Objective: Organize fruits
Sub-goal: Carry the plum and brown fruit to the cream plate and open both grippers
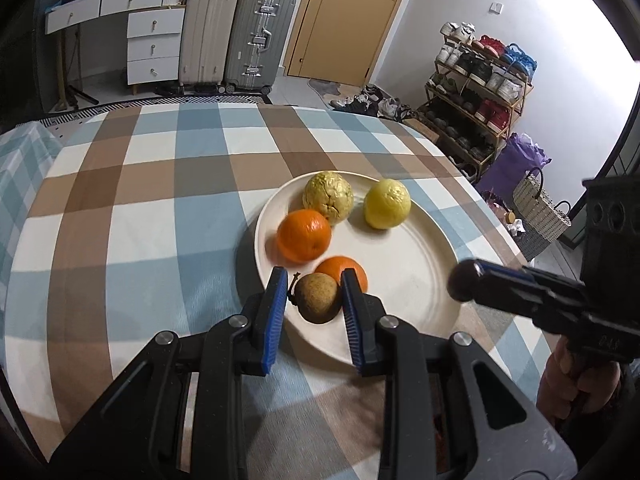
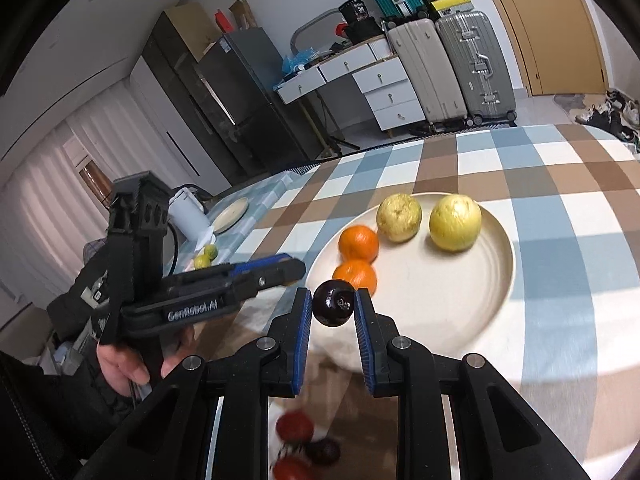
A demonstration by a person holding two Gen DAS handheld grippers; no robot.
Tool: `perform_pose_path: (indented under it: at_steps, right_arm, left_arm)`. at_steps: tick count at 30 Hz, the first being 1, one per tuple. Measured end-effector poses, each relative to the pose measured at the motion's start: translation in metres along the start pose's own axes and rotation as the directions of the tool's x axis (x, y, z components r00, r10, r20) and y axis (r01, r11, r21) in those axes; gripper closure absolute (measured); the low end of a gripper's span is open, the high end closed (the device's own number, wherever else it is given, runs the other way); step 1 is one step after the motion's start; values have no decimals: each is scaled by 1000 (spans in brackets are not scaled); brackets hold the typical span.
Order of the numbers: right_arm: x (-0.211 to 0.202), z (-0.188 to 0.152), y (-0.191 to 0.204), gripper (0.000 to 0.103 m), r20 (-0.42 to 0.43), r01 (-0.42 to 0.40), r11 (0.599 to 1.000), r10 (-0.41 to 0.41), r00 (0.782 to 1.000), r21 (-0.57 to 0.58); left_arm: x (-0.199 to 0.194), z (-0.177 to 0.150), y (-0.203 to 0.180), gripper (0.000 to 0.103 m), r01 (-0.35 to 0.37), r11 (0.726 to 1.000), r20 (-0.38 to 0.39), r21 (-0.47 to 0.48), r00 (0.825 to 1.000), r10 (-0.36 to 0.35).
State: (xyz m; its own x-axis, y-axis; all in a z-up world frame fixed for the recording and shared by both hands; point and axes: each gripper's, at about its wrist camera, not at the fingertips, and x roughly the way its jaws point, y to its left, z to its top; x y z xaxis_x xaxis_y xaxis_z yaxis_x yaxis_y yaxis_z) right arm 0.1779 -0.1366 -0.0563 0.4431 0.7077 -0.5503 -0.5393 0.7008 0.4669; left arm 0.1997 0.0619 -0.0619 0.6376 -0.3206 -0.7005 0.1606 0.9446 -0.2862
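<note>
My left gripper [image 1: 314, 292] is clamped on a small brown fruit [image 1: 317, 298] at lower centre, over the near rim of the cream plate [image 1: 420, 280], where oranges and yellow fruits are already grouped. My right gripper [image 2: 333, 307] pinches a dark plum [image 2: 333, 303] low in its frame, above the plate's left edge, so both can join them.

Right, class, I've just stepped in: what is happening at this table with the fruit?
A person holds a gripper in each hand over a checked tablecloth. The left gripper is shut on a small brown fruit; the right gripper is shut on a dark plum. On the cream plate lie two oranges and two yellow fruits.
</note>
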Motion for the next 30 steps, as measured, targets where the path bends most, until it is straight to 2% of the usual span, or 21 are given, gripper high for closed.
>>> perform_pose_path:
  at_steps: [6, 13, 28, 30]
  right_arm:
    - [28, 24, -12, 81, -20, -16, 999, 17, 1000, 31]
    - [54, 39, -31, 81, -41, 1, 996, 2, 999, 84]
    - [85, 42, -39, 80, -103, 43, 994, -33, 994, 96]
    - [87, 42, -40, 79, -111, 44, 994, -33, 993, 103]
  left_arm:
    - [22, 13, 8, 78, 10, 1000, -15, 0, 1000, -10]
    - [33, 14, 11, 78, 20, 1000, -26, 6, 999, -20]
    - [41, 12, 12, 78, 20, 1000, -7, -1, 1000, -20]
    - [42, 14, 11, 74, 9, 1000, -11, 10, 1000, -9]
